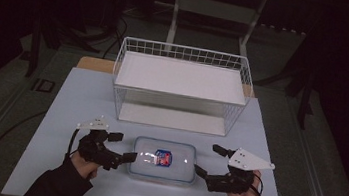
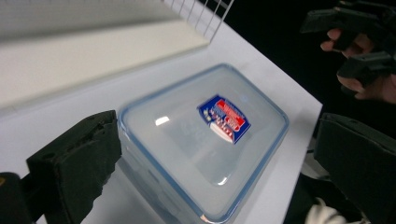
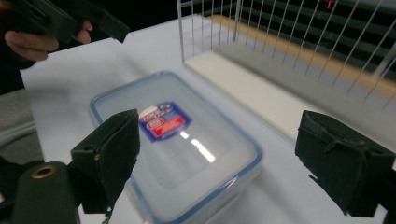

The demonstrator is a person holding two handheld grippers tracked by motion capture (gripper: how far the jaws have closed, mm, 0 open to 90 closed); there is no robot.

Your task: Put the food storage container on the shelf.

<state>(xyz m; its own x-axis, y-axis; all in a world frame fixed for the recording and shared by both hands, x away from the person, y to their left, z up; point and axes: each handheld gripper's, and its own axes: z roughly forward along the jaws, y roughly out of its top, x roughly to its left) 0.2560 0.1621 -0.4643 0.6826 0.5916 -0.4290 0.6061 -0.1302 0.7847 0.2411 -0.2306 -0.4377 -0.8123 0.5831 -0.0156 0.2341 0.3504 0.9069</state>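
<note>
dim room, dark surroundings, lit white table [image 1: 87,97], overhead glare on container lid [image 3: 196,144], near fingers [image 2: 74,163] blurred

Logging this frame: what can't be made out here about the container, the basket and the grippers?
- Container contents: the frosted lid hides them in every view.
- Label text: too small and blurred in both gripper views.
- Left gripper contact: in the high view its near jaw meets the container's edge; touching or just beside, cannot tell.
- Right gripper: same doubt at the opposite end.
- Basket: cut off by the top and right edges of the right gripper view.

A clear lidded container [image 1: 163,159] with blue seal and red-blue label lies flat before the wire basket [image 1: 182,86].
</note>
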